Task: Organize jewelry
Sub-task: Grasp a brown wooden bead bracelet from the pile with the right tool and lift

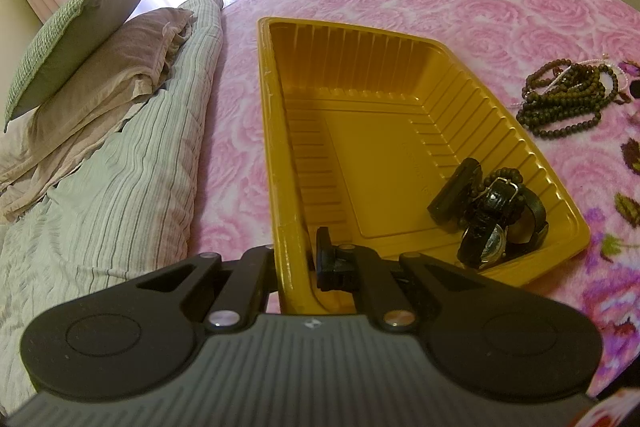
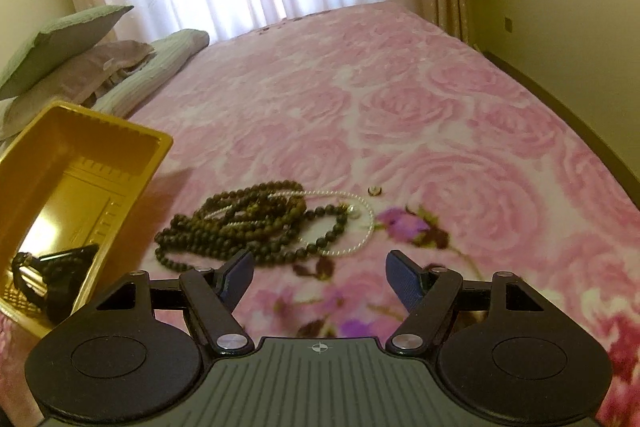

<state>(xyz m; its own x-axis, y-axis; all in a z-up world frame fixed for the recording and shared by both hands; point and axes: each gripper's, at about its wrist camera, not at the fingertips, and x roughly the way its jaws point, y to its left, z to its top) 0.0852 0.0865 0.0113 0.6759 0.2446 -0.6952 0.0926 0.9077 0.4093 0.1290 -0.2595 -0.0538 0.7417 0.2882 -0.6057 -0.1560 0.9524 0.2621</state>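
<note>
Your left gripper point(image 1: 296, 263) is clamped on the near rim of the yellow plastic tray point(image 1: 280, 147). Ahead to its right, the tray holds a black-strapped wristwatch point(image 1: 494, 227). Your right gripper point(image 2: 320, 285) hangs with jaws apart; just ahead lie dark bead strands point(image 2: 248, 223) and a pearl necklace point(image 2: 360, 227) on the pink bedspread point(image 2: 400, 107).

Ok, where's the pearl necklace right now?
In the right wrist view, the pearl necklace lies on the bedspread, tangled with the dark beads, just ahead of the open right gripper.
</note>
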